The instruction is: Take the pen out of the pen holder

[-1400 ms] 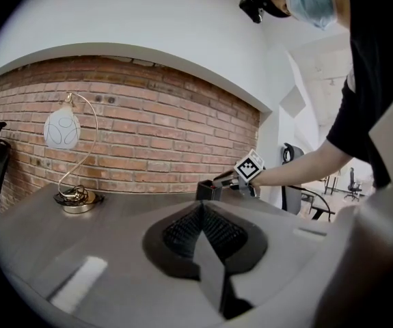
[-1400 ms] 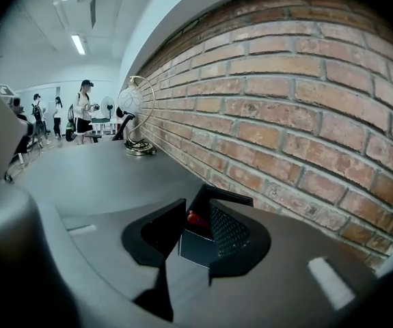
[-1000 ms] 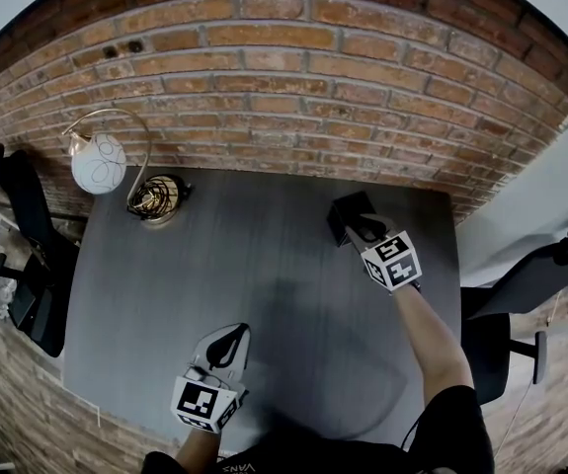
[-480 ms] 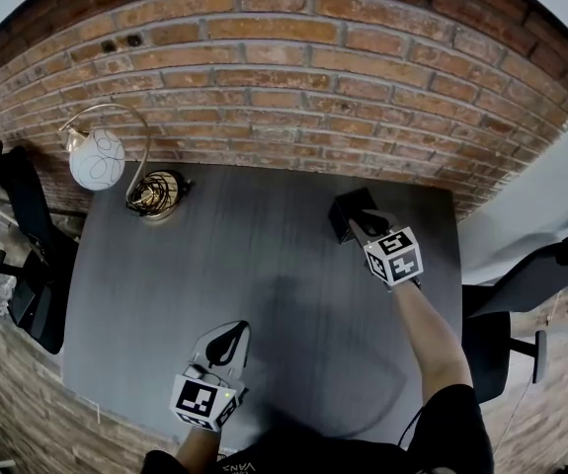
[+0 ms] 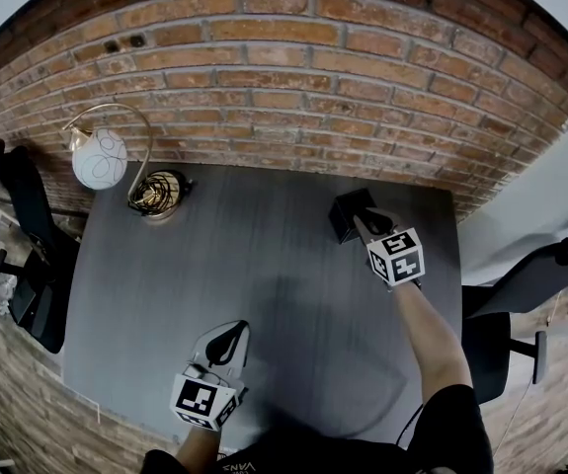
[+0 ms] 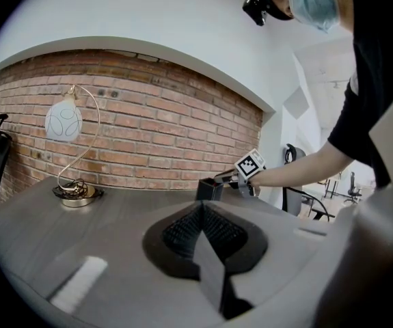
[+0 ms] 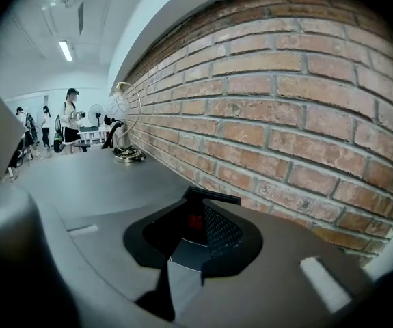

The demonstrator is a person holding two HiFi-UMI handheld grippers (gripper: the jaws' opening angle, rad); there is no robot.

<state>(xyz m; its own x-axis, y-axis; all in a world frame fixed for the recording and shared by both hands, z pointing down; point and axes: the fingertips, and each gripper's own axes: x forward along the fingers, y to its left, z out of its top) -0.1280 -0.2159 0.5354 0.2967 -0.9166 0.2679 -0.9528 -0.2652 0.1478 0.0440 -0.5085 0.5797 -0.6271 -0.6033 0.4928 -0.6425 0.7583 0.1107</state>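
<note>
The black square pen holder (image 5: 344,211) stands at the table's far right, near the brick wall. My right gripper (image 5: 365,224) has its tips at the holder's top. In the right gripper view its jaws (image 7: 195,216) are shut on a red pen (image 7: 195,221), and the holder's black rim (image 7: 214,197) lies just beyond them. The rest of the pen is hidden. My left gripper (image 5: 228,338) rests near the front edge of the grey table (image 5: 264,265), shut and empty. The left gripper view shows its pads (image 6: 218,234) meeting, with the holder (image 6: 208,188) far ahead.
A gold desk lamp with a white globe (image 5: 100,160) and a coiled base (image 5: 157,196) stands at the table's far left. A brick wall (image 5: 293,77) runs behind the table. Black office chairs stand to the left (image 5: 29,235) and right (image 5: 545,270). People stand far off (image 7: 68,115).
My right gripper has shifted slightly to the right and back from the holder. The left gripper has stayed where it was.
</note>
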